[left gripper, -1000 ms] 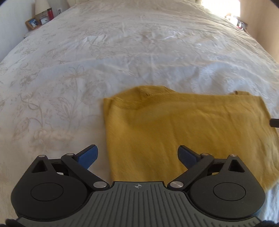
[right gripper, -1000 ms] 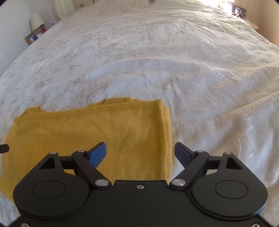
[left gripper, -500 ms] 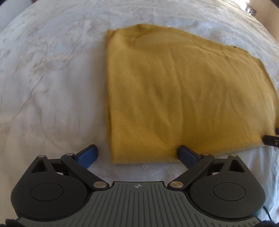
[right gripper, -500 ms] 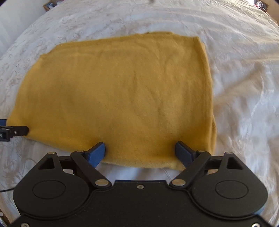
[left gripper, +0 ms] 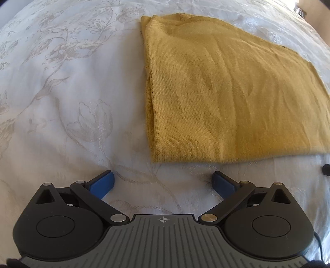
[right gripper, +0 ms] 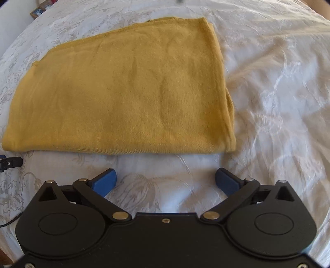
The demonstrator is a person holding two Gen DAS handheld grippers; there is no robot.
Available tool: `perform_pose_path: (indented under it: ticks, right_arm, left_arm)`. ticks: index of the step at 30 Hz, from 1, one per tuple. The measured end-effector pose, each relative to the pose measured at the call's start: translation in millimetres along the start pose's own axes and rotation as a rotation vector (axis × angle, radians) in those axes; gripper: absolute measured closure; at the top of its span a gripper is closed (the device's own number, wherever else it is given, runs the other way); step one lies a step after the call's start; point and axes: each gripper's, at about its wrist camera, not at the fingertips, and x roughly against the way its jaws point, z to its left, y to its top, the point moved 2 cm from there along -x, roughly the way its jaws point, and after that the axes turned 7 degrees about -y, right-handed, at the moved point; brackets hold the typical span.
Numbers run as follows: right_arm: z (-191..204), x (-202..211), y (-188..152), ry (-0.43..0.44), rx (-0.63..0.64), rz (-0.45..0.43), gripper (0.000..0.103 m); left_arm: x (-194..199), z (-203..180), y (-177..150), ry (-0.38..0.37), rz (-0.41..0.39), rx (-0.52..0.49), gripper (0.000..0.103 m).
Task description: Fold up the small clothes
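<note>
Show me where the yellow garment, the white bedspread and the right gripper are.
yellow garment (right gripper: pixel 127 92): right wrist view, middle of the cloth.
white bedspread (right gripper: pixel 278 103): right wrist view, bare part.
right gripper (right gripper: pixel 166 180): right wrist view, between its opening fingertips.

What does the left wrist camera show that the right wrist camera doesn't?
Only the left wrist view shows the cloth's left folded edge and the left hand-held gripper, open over bare bedspread. Only the right wrist view shows the cloth's right edge, a picture frame at the far corner, and the right hand-held gripper, its jaws opening with nothing between them. Both show the mustard-yellow cloth lying flat on the white flowered bedspread.
</note>
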Motion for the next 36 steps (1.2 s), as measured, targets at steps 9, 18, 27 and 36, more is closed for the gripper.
perform_pose_path:
  ticks: [9,18,27,36]
  right_arm:
    - [-24.2,7.1,-23.4,0.071,-0.075,-0.018,0.001]
    - [-17.0,4.7,-29.8,0.042,-0.041,-0.072,0.000]
    - [-16.3,2.4,-34.8,0.063,0.021,-0.122,0.000]
    - [-21.2,1.5,-31.4,0.111,0.067,-0.104,0.000]
  left_arm:
    - [-1.8,1.6,3.3,0.002,0.037,0.028,0.000]
    - [-6.2,-6.1,6.6,0.067,0.147,0.151,0.000]
    - [26.0,-29.0,3.7,0.071,0.057,0.168,0.019]
    - [38.1,-56.5,92.6,0.137,-0.129,0.041,0.018]
